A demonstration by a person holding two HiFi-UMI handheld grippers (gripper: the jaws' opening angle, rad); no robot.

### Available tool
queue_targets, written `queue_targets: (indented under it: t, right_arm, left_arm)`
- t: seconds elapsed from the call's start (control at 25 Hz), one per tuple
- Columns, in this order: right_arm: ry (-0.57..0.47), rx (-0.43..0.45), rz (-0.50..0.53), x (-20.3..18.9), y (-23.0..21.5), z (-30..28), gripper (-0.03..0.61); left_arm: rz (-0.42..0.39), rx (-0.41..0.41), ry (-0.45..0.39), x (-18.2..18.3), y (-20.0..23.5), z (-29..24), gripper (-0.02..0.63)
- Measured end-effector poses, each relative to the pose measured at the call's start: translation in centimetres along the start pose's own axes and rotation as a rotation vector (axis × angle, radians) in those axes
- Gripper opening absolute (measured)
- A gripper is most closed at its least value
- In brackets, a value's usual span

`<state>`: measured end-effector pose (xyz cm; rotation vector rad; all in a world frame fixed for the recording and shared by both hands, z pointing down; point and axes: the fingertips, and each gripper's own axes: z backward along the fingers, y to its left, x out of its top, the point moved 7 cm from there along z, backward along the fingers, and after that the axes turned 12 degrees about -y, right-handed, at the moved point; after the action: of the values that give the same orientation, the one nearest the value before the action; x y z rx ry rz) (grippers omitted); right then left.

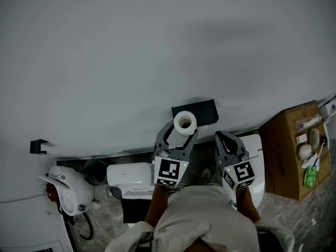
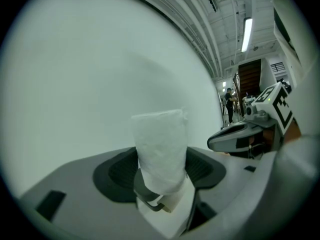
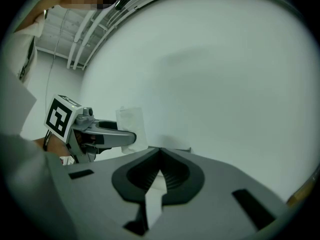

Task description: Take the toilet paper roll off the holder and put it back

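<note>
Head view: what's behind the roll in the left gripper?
The black holder on the white wall, directly behind the toilet paper roll. The roll covers its lower left corner, so any peg there is hidden.

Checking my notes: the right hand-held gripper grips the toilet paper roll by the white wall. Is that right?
No. It is the left hand-held gripper that grips the toilet paper roll, as the left gripper view shows. The right hand-held gripper is shut and empty.
</note>
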<state>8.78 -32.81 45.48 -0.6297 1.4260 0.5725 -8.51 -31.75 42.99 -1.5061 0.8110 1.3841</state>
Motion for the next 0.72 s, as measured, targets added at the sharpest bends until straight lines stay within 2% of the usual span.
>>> queue_targets:
  t: [0.72]
  right_arm:
    - [0.0, -0.078, 0.018, -0.3, 5.1, 2.2, -0.003]
  left_arm:
    - [0.024, -0.07, -0.024, -0.5, 0.2, 5.3, 0.295]
